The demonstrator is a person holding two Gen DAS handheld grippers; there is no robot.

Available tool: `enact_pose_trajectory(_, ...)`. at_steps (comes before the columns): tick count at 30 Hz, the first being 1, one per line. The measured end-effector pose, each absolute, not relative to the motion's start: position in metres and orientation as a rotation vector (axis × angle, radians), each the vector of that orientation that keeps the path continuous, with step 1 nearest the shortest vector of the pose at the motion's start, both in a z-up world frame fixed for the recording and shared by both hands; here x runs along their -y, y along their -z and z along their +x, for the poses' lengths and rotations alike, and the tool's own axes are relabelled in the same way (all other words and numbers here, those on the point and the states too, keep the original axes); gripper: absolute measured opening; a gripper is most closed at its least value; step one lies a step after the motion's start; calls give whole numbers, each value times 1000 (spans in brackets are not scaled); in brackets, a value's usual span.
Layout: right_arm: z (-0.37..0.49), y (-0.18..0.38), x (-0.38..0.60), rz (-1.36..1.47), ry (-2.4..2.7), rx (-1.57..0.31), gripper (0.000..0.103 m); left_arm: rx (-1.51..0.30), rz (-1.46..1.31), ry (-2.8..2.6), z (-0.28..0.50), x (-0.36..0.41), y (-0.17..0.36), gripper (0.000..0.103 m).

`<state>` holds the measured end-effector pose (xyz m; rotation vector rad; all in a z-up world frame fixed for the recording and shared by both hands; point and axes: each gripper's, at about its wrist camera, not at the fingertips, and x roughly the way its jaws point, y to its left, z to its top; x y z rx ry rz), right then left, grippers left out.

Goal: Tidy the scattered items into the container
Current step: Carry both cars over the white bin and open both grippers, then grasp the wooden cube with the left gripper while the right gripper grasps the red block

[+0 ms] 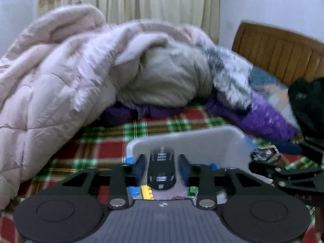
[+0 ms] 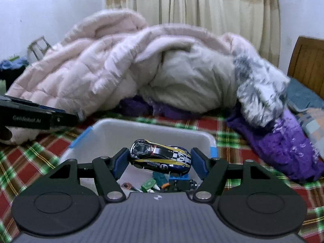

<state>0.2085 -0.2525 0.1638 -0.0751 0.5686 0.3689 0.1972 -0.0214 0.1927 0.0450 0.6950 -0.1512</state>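
A white bin [image 1: 202, 139] [image 2: 154, 130] stands on the checked bedspread and holds several small toys, blocks among them. Over it my left gripper [image 1: 162, 167] is open. Between its blue pads [image 1: 139, 169] sits a black toy car [image 1: 161, 170], with a gap on each side. My right gripper [image 2: 160, 160] also hangs above the bin, and a dark blue and yellow racing car [image 2: 161, 158] lies tilted between its pads [image 2: 121, 162]. Those pads stand just clear of the car's ends. The left wrist view shows the racing car [image 1: 265, 155] at the right.
A heap of pink quilts [image 1: 60, 77] [image 2: 111, 66] and a grey furry throw [image 2: 261, 93] fills the bed behind the bin. Purple cloth [image 2: 283, 147] lies to the right. A wooden headboard [image 1: 283, 52] stands at the far right, curtains behind.
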Motion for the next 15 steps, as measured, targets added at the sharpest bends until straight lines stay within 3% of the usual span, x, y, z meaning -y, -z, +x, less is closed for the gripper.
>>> enact_pose_trajectory(1, 216, -160, 253, -71, -362, -574, 89, -711, 56, 143, 203, 23, -189, 64)
enact_pose_trajectory(2, 220, -157, 253, -75, -358, -570, 91, -718, 68, 135, 207, 24, -184, 64)
enact_pose_trajectory(7, 212, -145, 262, -88, -365, -561, 92, -713, 82, 112, 196, 15, -167, 64)
enact_pose_trajectory(15, 127, -94, 303, -75, -355, -540, 94, -719, 8, 174, 99, 20, -109, 70)
